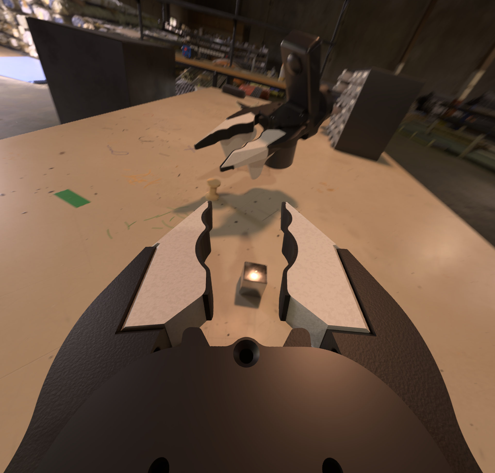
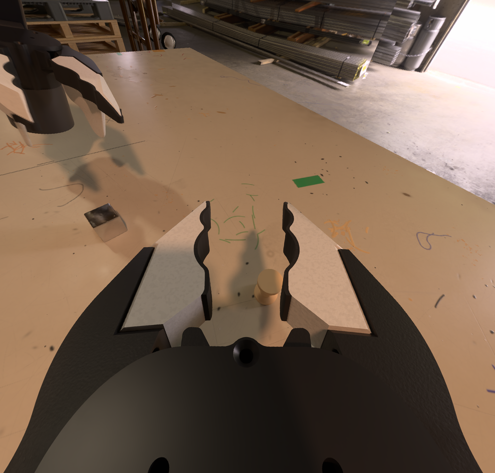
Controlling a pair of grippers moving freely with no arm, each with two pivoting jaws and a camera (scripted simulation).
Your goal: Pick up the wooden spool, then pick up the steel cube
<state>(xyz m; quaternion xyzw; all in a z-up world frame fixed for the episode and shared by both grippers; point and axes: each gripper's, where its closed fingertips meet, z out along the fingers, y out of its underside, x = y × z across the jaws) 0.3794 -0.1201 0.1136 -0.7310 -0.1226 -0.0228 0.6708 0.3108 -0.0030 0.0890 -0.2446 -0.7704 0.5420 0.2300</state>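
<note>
The left gripper (image 1: 246, 208) hangs over the scuffed tan tabletop (image 1: 80, 259) with its jaws spread wide; the small shiny steel cube (image 1: 253, 279) sits on the table in the gap between them, touching neither. The right gripper (image 2: 246, 206) is likewise wide apart, with the pale wooden spool (image 2: 267, 286) standing upright between its fingers, close to the right-hand one. A flat green rectangle (image 2: 308, 181) lies farther off.
</note>
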